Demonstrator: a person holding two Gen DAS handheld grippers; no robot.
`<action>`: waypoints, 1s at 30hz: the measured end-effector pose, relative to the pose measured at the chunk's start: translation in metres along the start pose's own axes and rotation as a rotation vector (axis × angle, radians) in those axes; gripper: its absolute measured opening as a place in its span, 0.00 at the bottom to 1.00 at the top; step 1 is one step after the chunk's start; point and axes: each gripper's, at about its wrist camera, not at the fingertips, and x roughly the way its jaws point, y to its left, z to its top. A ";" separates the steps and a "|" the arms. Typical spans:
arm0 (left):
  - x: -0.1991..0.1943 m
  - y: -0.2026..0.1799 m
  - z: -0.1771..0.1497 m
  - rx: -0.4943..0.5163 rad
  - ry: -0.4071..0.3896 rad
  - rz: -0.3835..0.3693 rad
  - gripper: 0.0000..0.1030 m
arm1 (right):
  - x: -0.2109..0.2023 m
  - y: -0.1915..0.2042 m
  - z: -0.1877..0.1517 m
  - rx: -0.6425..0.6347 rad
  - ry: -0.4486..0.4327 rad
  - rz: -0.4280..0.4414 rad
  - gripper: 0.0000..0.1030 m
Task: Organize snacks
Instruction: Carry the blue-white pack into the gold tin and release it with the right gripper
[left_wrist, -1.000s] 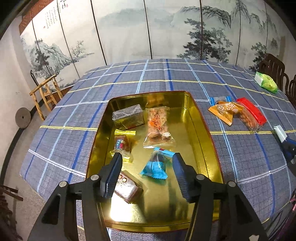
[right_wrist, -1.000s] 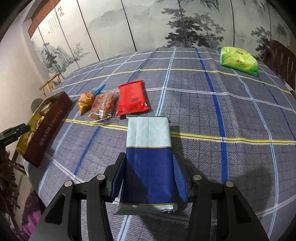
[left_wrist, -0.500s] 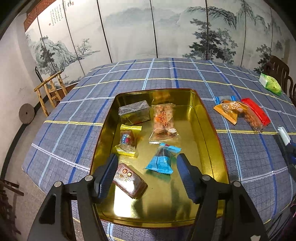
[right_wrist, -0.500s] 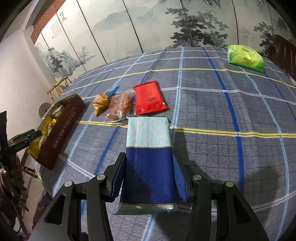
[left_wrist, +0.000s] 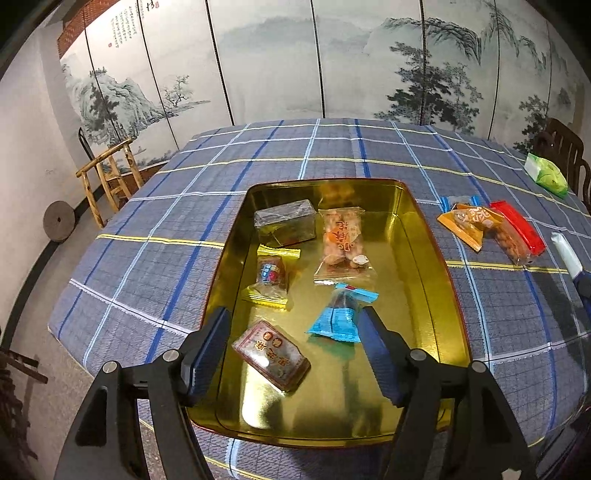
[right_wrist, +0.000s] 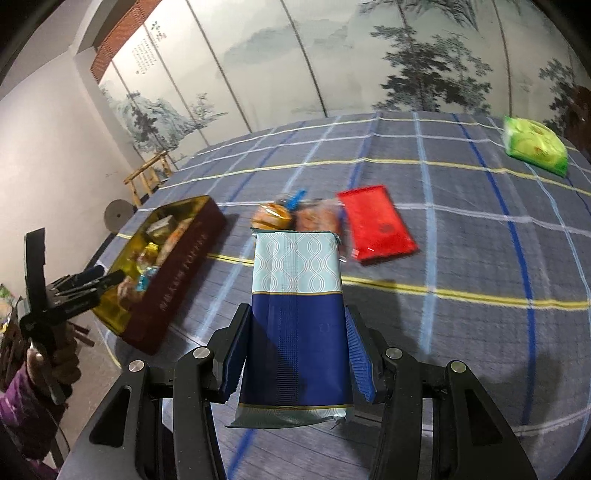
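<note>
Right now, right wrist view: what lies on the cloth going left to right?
Gold tin → orange packet → clear nut bag → red pouch → green pack. The blue-and-white pack sits in the right gripper, above the cloth, so it is left out.
</note>
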 end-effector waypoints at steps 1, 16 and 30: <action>-0.001 0.001 0.000 -0.003 -0.001 0.000 0.66 | 0.001 0.004 0.002 -0.005 0.000 0.009 0.49; -0.010 0.020 -0.006 -0.059 0.005 -0.018 0.70 | 0.034 0.085 0.039 -0.078 0.019 0.146 0.49; -0.024 0.039 -0.010 -0.089 0.002 -0.027 0.76 | 0.093 0.142 0.073 -0.047 0.068 0.251 0.49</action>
